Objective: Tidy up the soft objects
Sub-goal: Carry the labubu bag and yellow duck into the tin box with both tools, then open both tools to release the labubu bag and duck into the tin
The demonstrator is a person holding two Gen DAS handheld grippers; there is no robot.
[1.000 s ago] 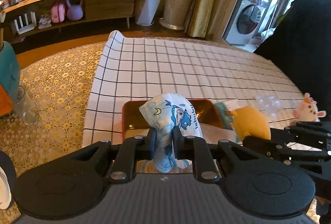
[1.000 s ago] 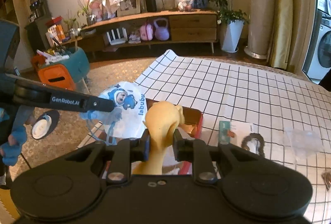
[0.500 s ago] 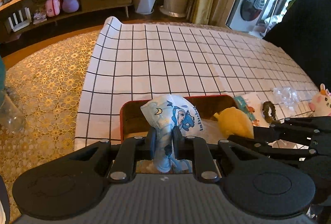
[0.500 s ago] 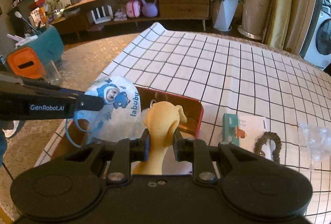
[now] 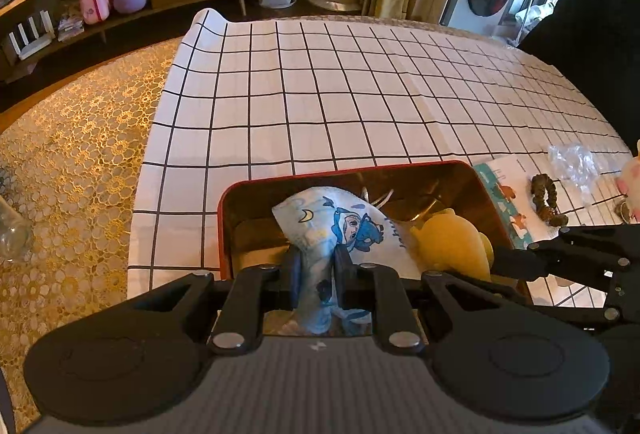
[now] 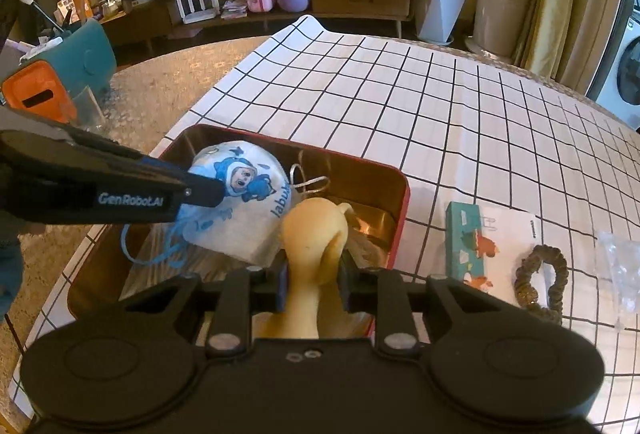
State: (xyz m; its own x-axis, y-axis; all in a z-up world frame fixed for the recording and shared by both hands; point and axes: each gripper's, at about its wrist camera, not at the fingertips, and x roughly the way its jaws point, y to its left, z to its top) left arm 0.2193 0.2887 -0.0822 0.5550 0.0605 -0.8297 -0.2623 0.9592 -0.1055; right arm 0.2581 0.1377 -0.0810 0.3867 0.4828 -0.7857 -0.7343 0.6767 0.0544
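Spreading across the table is the white grid-patterned cloth [image 5: 360,93], and near its close edge sits the red tin box [image 6: 400,189] with its shiny gold inside. Both grippers are down over that box right now!

On the left side, the left gripper [image 5: 317,274] has its jaws pinched tight on the blue cartoon face mask [image 5: 344,226], the fabric bunched between the pads and the printed part fanning out above the box interior. From the right wrist view, that mask [image 6: 240,193] hangs inside the box's left half, its blue ear loop trailing down toward the bottom.

Right beside it, touching the mask, is the yellow plush toy [image 6: 314,234]. The right gripper [image 6: 313,282] has its jaws either side of the toy's narrow neck, and they have just been opening a little; the pads still sit against the toy, so the hold looks loose but not let go.

Off to the right of the box, on the cloth, lie a teal-edged card [image 6: 492,238], a brown scrunchie [image 6: 542,286] resting on it, and a scrap of clear plastic wrap [image 6: 620,266].
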